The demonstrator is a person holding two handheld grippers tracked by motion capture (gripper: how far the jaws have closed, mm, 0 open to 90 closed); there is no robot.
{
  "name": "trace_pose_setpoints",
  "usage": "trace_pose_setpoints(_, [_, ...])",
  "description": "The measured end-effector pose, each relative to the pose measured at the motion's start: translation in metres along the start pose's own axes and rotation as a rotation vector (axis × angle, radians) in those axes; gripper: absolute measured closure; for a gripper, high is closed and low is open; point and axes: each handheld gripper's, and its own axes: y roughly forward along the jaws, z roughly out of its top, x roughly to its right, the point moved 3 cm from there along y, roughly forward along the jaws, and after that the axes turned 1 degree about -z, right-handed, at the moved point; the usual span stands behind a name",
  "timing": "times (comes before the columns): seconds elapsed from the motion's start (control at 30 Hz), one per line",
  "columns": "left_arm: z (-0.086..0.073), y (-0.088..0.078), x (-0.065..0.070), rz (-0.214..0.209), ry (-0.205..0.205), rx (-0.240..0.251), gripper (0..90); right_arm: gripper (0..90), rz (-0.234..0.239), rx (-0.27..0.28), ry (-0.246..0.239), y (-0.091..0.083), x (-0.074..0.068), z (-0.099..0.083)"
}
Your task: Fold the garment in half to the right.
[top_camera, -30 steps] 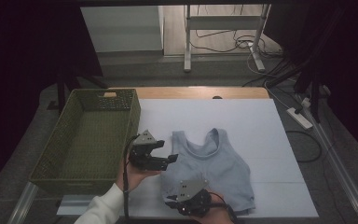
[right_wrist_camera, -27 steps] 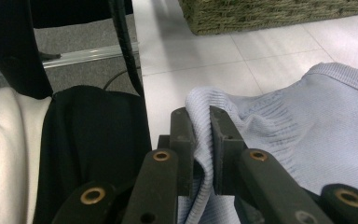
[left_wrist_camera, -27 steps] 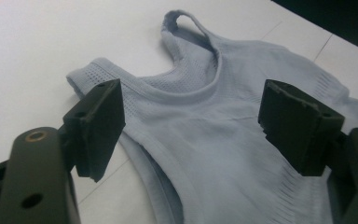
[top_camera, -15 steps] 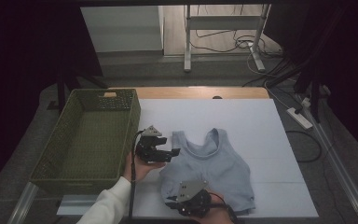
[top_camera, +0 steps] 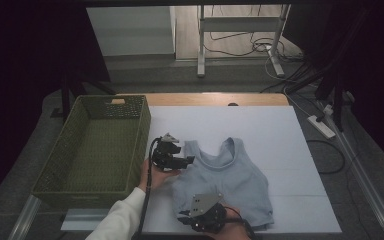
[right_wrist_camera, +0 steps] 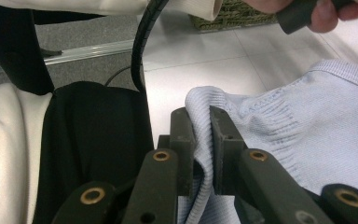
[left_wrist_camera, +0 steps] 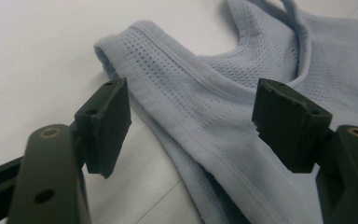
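- Vest (top_camera: pixel 225 175): my left fingers (left_wrist_camera: pixel 193 126), lately nearer the basket (top_camera: pixel 92 145), now straddle its shoulder strap, spread but closing.
- My right fingers (right_wrist_camera: pixel 203 140) pinch the hem; a lift seems next.

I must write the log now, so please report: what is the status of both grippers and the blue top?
Right gripper shut on blue top hem. Left gripper open, jaws just closing around shoulder strap, not pressing. Nothing in the way.

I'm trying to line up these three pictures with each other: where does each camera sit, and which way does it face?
High view: above the person's side, facing forward and down on the white table; forearms, both hand-held grippers.
Left gripper view: on the left hand-held gripper, open jaws over the top's strap.
Right gripper view: on the right hand-held gripper, shut on the hem.
All share the light blue top.
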Motion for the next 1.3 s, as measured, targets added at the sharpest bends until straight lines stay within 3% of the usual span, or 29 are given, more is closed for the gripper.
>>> trace_pose_setpoints(0.27, [-0.002,0.014,-0.003,0.001,0.001,-0.039,26.8,81.1,-0.001,-0.007,-0.004,0.001,-0.001,0.000])
trace_pose_setpoints(1.03, [-0.008,0.030,-0.007,0.028,0.022,-0.089,25.1,81.1,0.006,-0.013,-0.003,0.002,-0.001,-0.002])
trace_pose_setpoints(1.3, [-0.010,0.032,-0.005,0.038,0.025,-0.068,26.1,81.1,0.006,-0.017,-0.008,0.002,-0.001,-0.002])
